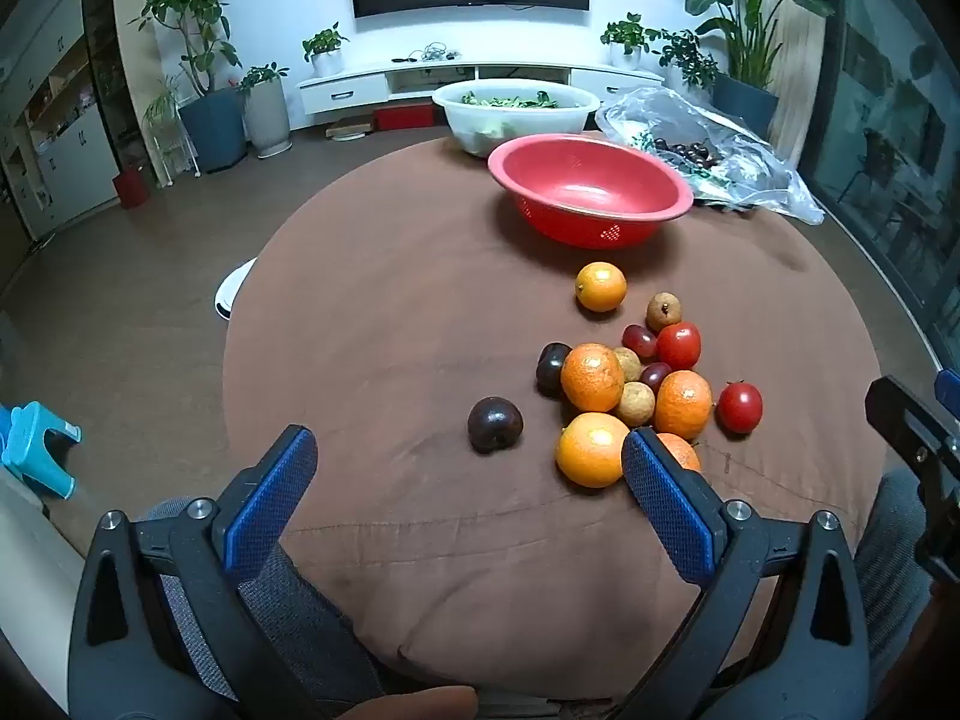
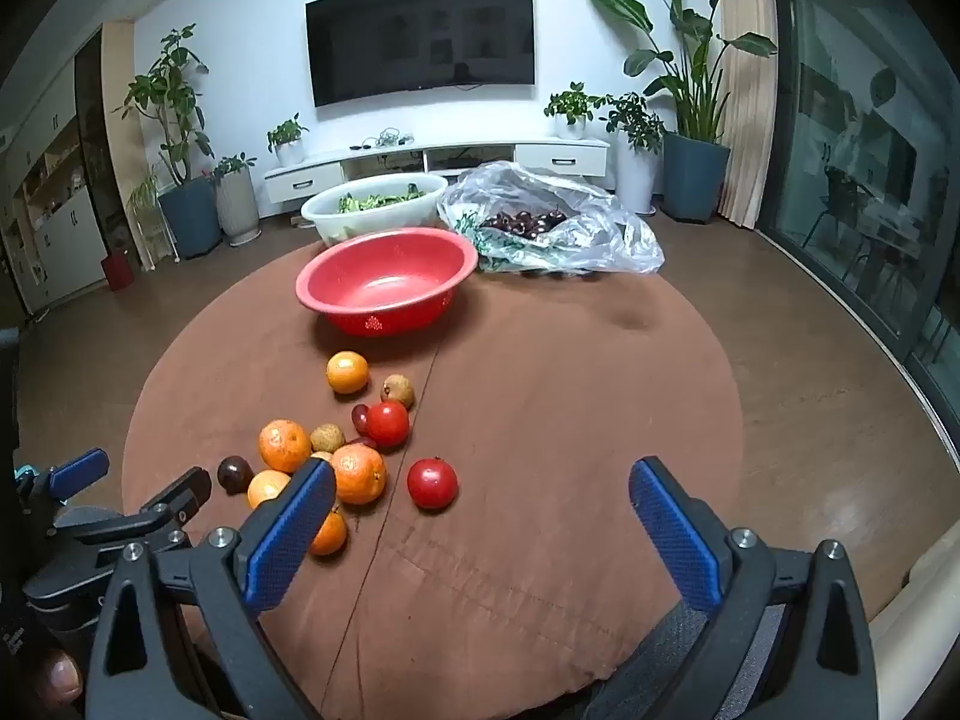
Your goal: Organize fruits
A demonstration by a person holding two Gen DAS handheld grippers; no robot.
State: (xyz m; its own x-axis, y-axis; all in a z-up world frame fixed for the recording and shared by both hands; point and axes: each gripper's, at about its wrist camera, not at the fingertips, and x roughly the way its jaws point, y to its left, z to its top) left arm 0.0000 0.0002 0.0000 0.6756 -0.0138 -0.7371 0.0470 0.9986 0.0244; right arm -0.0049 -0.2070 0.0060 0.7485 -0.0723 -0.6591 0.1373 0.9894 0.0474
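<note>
Two hand-held grippers hang over the near edge of a round table draped in brown cloth (image 1: 372,312), both tilted down at a heap of loose fruit. The left gripper (image 1: 470,461) has its blue-padded jaws spread wide with nothing between them; the right gripper (image 2: 483,491) is likewise spread and empty.

Taking the red colander bowl (image 1: 591,192) as the marker and reading left to right in the left wrist view: a dark plum (image 1: 495,425) sits alone, well short of the bowl and left of the heap. Next comes the cluster of oranges (image 1: 592,377), small brown fruits and grapes, packed touching one another on the near side of the bowl. One orange (image 1: 600,286) lies apart, closest to the bowl. A red tomato (image 1: 739,407) rests at the heap's right edge. Behind the bowl stand a white basin of greens (image 1: 516,111) and, to its right, a clear plastic bag (image 1: 714,150) of dark fruit.

The bowl is empty, so sorting looks barely begun. The risk lies in the crowding: jaws closing on one orange could nudge its round neighbours, sending them rolling across the soft cloth toward the table edge. Too hard a squeeze could split a tomato or grape.
</note>
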